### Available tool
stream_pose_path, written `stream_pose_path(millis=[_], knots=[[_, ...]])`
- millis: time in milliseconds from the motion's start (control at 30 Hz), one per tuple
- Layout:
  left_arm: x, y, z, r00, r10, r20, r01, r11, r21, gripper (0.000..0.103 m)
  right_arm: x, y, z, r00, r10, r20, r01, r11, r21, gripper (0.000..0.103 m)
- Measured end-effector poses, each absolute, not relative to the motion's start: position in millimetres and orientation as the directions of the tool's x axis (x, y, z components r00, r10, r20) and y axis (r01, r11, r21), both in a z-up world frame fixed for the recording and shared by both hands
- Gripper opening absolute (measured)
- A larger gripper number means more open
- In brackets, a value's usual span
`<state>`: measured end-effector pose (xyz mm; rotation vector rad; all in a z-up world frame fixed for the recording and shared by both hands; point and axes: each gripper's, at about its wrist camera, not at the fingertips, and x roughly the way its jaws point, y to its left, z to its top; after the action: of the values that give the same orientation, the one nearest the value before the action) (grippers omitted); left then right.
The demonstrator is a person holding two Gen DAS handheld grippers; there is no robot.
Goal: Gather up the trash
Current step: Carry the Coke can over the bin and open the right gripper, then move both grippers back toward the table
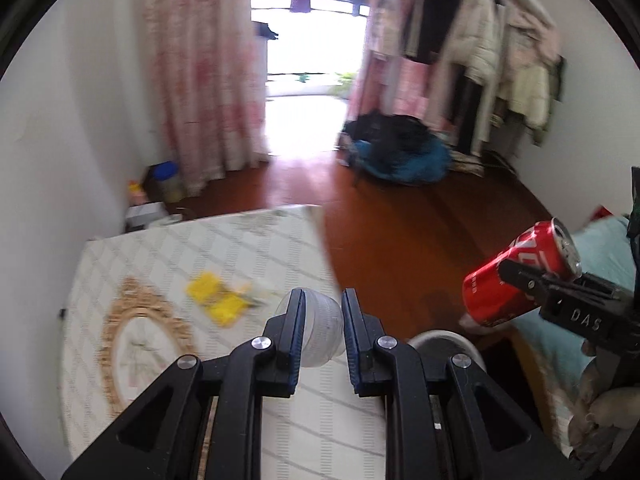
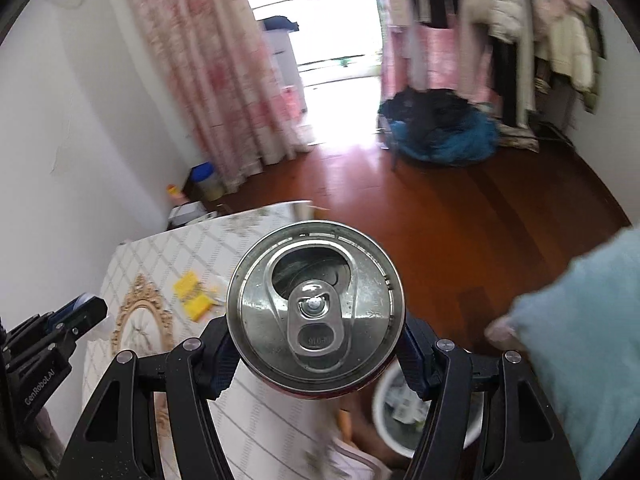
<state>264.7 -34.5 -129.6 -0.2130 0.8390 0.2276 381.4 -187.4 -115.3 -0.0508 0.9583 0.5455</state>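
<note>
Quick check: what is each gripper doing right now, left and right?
Left gripper: closed on a clear plastic cup.
Right gripper: closed on an opened red soda can.

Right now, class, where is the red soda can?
The red soda can is clamped in the right gripper, held above the wooden floor right of the table.

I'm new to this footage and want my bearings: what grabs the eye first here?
The opened red can, gripped by the right gripper, fills the right wrist view, top facing the camera. The left gripper holds a clear plastic cup over the patterned table, where yellow wrappers lie.
</note>
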Motion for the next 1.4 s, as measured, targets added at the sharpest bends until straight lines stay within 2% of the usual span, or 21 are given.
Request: stream_pose_path(millis=[167,400,500,633,733,767,800,833,867,900,967,1000,1033,1067,1400], knots=[[292.3,-92.9,-158.4,0.619,0.011,-0.785,-0.189,0.973,-0.135,0.015,386.0,-268.5,-138.9,0.466,0.323,-0.824,-0.351,0.922,0.163,0.068],[348.5,-141.7,-242.7,0.447,-0.289,-0.847,-0.131,0.915,-0.381,0.015,395.7,-363.4,-216.9,0.385,0.206,-0.9,-0.174,0.973,0.149,0.068],[373.5,-154.4,-274.8,0.364,-0.367,-0.856,-0.141,0.887,-0.44,0.016,401.3,-387.7,-253.3,0.337,0.185,-0.923,-0.121,0.981,0.152,0.068],[399.2,-167.0,-305.0,0.282,-0.441,-0.852,-0.158,0.854,-0.495,0.016,409.4,-405.8,-292.3,0.283,0.187,-0.941,-0.065,0.982,0.175,0.068],[405.8,-173.5,-318.2,0.239,-0.44,-0.866,-0.16,0.861,-0.482,0.017,415.0,-407.1,-314.9,0.257,0.18,-0.949,-0.054,0.984,0.172,0.068],[408.7,-175.9,-319.5,0.228,-0.434,-0.871,-0.154,0.867,-0.473,0.023,417.4,-405.6,-321.2,0.25,0.182,-0.951,-0.057,0.983,0.173,0.068],[410.6,-176.9,-321.4,0.224,-0.428,-0.875,-0.152,0.872,-0.465,0.041,418.7,-405.3,-326.7,0.245,0.175,-0.954,-0.058,0.985,0.165,0.068],[409.4,-177.5,-325.1,0.225,-0.425,-0.877,-0.154,0.873,-0.462,0.055,419.6,-405.2,-332.6,0.241,0.169,-0.956,-0.06,0.985,0.159,0.068],[409.3,-176.2,-325.1,0.227,-0.423,-0.877,-0.156,0.873,-0.462,0.078,421.9,-398.6,-336.2,0.236,0.169,-0.957,-0.062,0.985,0.158,0.068],[409.4,-174.9,-323.8,0.237,-0.425,-0.874,-0.157,0.871,-0.466,0.081,424.4,-396.7,-341.6,0.232,0.163,-0.959,-0.058,0.986,0.154,0.069],[409.1,-172.4,-323.6,0.24,-0.411,-0.88,-0.158,0.878,-0.453,0.081,427.6,-395.1,-348.2,0.224,0.154,-0.962,-0.058,0.988,0.144,0.07],[408.5,-171.2,-322.6,0.242,-0.399,-0.885,-0.156,0.884,-0.441,0.083,428.9,-394.2,-350.2,0.217,0.15,-0.965,-0.059,0.988,0.141,0.085],[407.8,-169.6,-321.7,0.244,-0.381,-0.892,-0.153,0.893,-0.423,0.087,430.0,-392.7,-352.2,0.213,0.148,-0.966,-0.06,0.989,0.138,0.094],[407.0,-170.0,-320.7,0.246,-0.357,-0.901,-0.15,0.904,-0.399,0.096,430.5,-391.2,-353.0,0.213,0.143,-0.966,-0.062,0.989,0.133,0.103],[378.5,-164.9,-297.6,0.322,-0.118,-0.939,-0.129,0.978,-0.167,0.098,417.1,-383.2,-337.4,0.23,0.085,-0.97,-0.083,0.994,0.067,0.103]])
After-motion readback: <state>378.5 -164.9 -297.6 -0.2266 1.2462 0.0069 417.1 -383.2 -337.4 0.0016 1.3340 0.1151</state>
